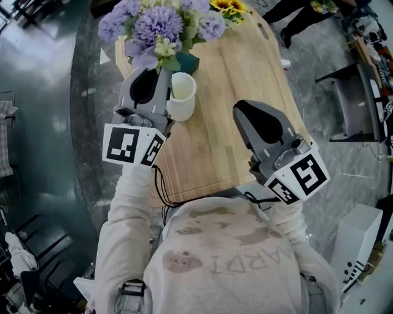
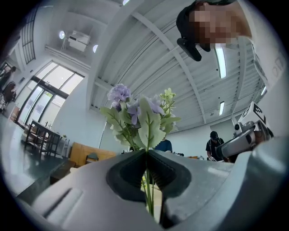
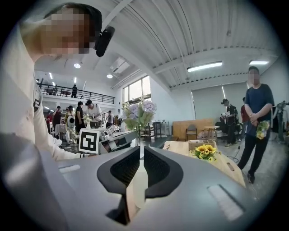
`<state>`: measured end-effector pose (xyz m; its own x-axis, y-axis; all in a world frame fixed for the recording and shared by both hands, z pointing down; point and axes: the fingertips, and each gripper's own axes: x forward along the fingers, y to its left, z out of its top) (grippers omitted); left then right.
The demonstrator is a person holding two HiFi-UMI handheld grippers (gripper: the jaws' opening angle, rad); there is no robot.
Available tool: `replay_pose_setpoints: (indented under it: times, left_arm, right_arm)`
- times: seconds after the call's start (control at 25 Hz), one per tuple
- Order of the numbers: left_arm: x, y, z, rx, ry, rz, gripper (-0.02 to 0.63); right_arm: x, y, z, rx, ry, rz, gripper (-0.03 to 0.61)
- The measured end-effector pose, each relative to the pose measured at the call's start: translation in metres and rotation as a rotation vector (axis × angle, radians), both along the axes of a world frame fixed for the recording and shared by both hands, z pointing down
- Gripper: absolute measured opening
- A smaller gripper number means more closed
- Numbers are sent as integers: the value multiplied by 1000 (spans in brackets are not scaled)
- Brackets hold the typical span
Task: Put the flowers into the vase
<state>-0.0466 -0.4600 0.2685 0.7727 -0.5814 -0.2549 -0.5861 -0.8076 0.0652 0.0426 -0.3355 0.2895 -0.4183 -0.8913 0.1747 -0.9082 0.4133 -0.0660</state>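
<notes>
My left gripper (image 1: 152, 72) is shut on the green stems of a bunch of purple flowers (image 1: 161, 29), which it holds upright just left of a white vase (image 1: 182, 95) on the wooden board (image 1: 215, 141). In the left gripper view the stems (image 2: 147, 189) run down between the closed jaws, with the blooms (image 2: 135, 110) above them. My right gripper (image 1: 261, 119) hovers over the board's right side, shut with nothing in it. From the right gripper view the purple bunch (image 3: 137, 113) shows beyond its jaw tips (image 3: 140, 151).
Small sunflowers (image 1: 228, 6) lie at the board's far end (image 3: 205, 151), next to a small box (image 3: 198, 144). A teal block (image 1: 187, 61) sits behind the vase. Dark floor lies left of the table, and people stand in the background.
</notes>
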Motion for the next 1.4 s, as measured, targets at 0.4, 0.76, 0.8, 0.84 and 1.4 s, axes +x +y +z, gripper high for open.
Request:
replay_pose_setpoints:
  times: [0.4,0.76,0.8,0.84,1.4]
  left_arm:
    - [3,3,36,-17,-35,-6,14]
    - [5,8,62,-8,-60,-10,17]
    - [5,8,64,-2,-65,-14,17]
    - [5,9,66,7,-72,-19,19]
    - [7,19,92,-36,-133,26,104]
  right_arm:
    - [-18,-18,22,-52,-85,-11,51]
    - [-26,-23,32,-79,-81,-15,51]
    - [-26,-23,32,-80,-81,-14,51]
    - [-26,-23,33,-81,-80,-14,51]
    - [-26,-22,34,-86,-84,-35,51]
